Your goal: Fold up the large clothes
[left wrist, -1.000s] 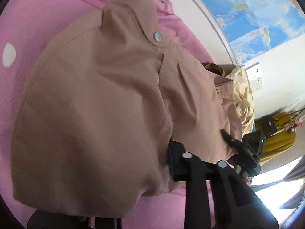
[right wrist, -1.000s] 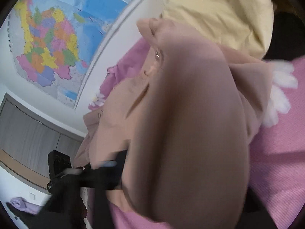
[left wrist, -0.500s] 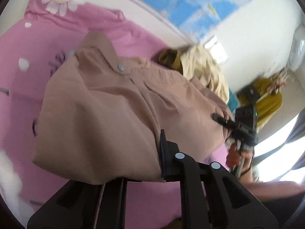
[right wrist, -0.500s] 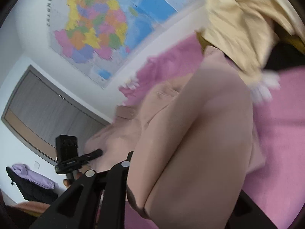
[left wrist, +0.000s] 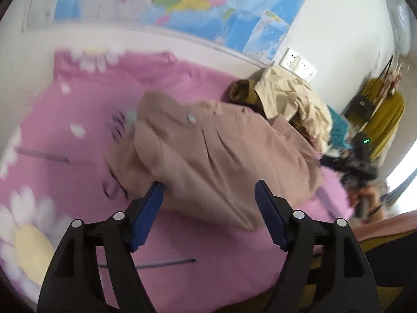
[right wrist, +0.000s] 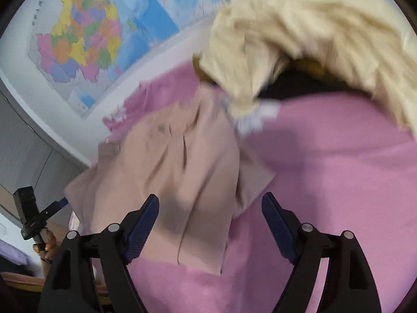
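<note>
A dusty-pink shirt (left wrist: 221, 156) lies loosely folded on the pink blanket (left wrist: 78, 130), its collar button facing up. In the left wrist view my left gripper (left wrist: 209, 191) hovers just before the shirt's near edge, jaws opening, blue pads wide apart and off the cloth. The right wrist view shows the same shirt (right wrist: 177, 172) with its near hem under my right gripper (right wrist: 209, 206), whose jaws are opening too and grip nothing. The right gripper also appears at the far right (left wrist: 349, 164) of the left view, the left gripper at the far left (right wrist: 56, 204) of the right view.
A heap of cream and mustard clothes (left wrist: 292, 101) lies on the blanket beyond the shirt, large in the right view (right wrist: 312, 34). A map (right wrist: 86, 41) hangs on the wall behind. A yellow garment (left wrist: 383, 120) hangs at the right. Grey cupboard doors (right wrist: 23, 146) stand at the left.
Both grippers let go of the shirt and drew back and up from it. The shirt dropped onto the blanket and looks smaller and farther off in both views.
</note>
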A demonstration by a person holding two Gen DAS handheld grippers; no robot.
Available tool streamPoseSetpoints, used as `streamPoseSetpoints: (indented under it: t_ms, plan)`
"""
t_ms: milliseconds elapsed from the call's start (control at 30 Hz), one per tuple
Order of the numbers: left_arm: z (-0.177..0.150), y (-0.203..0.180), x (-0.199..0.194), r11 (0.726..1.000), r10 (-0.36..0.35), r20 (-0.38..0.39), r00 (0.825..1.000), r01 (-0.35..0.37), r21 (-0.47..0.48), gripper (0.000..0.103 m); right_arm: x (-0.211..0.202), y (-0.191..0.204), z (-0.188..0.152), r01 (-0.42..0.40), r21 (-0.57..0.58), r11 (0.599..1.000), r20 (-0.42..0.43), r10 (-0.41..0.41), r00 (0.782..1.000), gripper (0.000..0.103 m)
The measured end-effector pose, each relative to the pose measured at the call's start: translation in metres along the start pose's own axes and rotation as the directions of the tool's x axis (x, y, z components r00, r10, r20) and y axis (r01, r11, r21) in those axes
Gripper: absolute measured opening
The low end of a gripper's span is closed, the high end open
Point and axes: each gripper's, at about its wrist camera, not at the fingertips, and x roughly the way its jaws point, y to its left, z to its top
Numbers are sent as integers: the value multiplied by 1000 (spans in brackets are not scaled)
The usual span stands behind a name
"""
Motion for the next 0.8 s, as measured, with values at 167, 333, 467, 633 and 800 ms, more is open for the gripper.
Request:
streamPoseSetpoints:
  t_ms: [167,333,467,633,800]
  plan:
    - [32,-5,1,1000,7,68,998,-9,27,78,13,36,28,63,-185,981,59,-52,997,79]
    - [54,-19,56,994,48,-56,997,-42,103,79,61,67,45,105,-328,939,13,-106,994,79]
    - [54,-23,115,974,162,-198,967,-125,188,77,104,73,51,98,-357,929,-83,-136,987,79]
    - [54,-15,153,986,112,-320,941,-66,151,80,129,67,47,79,-355,931,-150,-140,979,88]
    - [57,-13,169,987,120,-330,936,-75,145,58,128,61,47,72,-357,931,-134,-127,983,41]
